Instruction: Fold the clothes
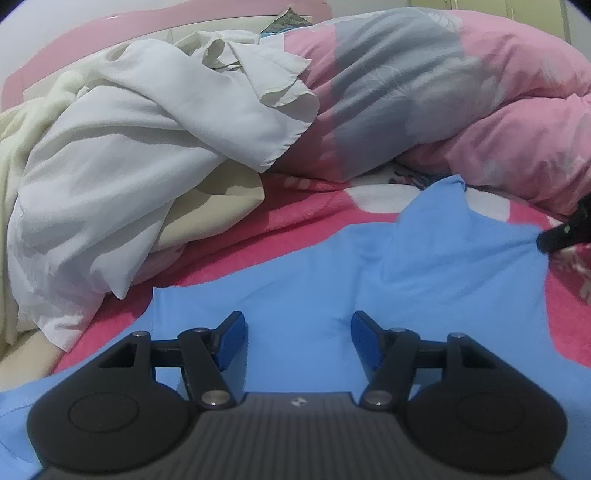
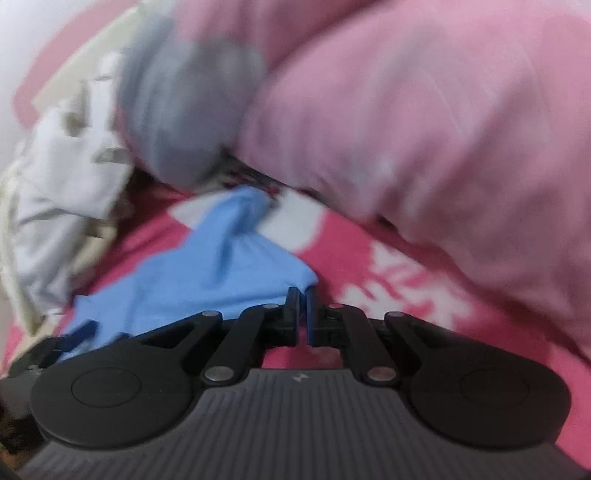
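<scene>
A light blue garment [image 1: 303,266] lies spread on the red and white bedspread [image 1: 258,229]. My left gripper [image 1: 298,325] hovers low over its middle, open, with nothing between the blue pads. In the right wrist view, which is blurred by motion, my right gripper [image 2: 303,295] is shut on the right edge of the blue garment [image 2: 207,273]. That same right gripper's fingers [image 1: 554,236] show at the far right of the left wrist view, pinching the cloth's edge. My left gripper also appears at the lower left of the right wrist view [image 2: 74,338].
A heap of white and cream clothes [image 1: 122,158] lies at the left of the bed. A bulky pink and grey duvet [image 1: 443,99] is bunched along the back and right. A pink headboard [image 1: 110,33] runs behind.
</scene>
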A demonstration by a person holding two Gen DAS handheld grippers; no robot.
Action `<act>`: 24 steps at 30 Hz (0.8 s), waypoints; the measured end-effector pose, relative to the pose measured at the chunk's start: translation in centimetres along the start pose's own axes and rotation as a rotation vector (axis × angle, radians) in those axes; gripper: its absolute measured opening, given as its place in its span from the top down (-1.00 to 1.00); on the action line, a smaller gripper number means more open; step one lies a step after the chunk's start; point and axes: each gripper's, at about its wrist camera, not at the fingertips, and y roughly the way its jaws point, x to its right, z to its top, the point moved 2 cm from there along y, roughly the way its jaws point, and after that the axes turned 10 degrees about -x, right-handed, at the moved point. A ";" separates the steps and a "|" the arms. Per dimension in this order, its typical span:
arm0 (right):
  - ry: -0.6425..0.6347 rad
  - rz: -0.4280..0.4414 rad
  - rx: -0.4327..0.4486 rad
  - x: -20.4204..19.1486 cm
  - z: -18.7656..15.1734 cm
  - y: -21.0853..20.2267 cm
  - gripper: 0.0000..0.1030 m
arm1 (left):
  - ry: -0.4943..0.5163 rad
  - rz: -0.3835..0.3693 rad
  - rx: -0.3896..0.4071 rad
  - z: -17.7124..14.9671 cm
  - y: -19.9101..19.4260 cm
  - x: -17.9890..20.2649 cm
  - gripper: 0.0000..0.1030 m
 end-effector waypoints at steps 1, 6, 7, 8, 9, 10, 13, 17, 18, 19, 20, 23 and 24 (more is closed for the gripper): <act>0.030 0.012 0.008 0.5 0.0 0.3 0.92 | 0.001 0.011 0.003 0.0 -0.2 0.0 -0.27; 0.140 0.047 0.073 2.3 0.0 -0.8 0.87 | -0.003 0.016 0.063 0.5 -2.3 0.4 -0.26; 0.164 0.077 0.063 2.8 0.0 -0.8 0.85 | 0.006 -0.020 0.079 0.7 -2.9 0.9 -0.26; 0.175 0.099 0.049 3.1 0.0 -0.6 0.85 | 0.036 -0.061 0.089 0.9 -3.3 1.8 -0.26; 0.180 0.118 0.034 3.2 0.1 -0.3 0.84 | 0.071 -0.103 0.096 1.1 -3.6 2.9 -0.25; 0.177 0.133 0.022 3.3 0.2 0.0 0.84 | 0.107 -0.145 0.102 1.2 -3.9 4.0 -0.22; 0.139 0.199 -0.034 2.4 0.7 0.8 0.84 | 0.209 -0.238 0.103 1.3 -4.2 7.4 -0.15; 0.103 0.279 -0.044 0.5 1.5 0.8 0.85 | 0.213 -0.257 0.069 1.3 -3.1 9.1 0.06; 0.109 0.304 -0.047 0.2 1.8 0.9 0.85 | 0.212 -0.261 0.060 1.3 -2.8 9.5 0.07; 0.115 0.328 -0.049 -0.1 2.1 0.9 0.85 | 0.211 -0.264 0.051 1.3 -2.5 9.9 0.08; 0.120 0.361 -0.056 -0.4 2.4 1.1 0.85 | 0.210 -0.268 0.043 1.3 -2.2 10.3 0.10; 0.132 0.477 -0.072 -1.1 3.2 1.3 0.85 | 0.177 -0.281 0.015 1.4 -1.4 10.8 0.55; 0.132 0.509 -0.064 -1.2 3.3 1.1 0.85 | 0.130 -0.306 0.003 1.5 -1.2 10.1 0.70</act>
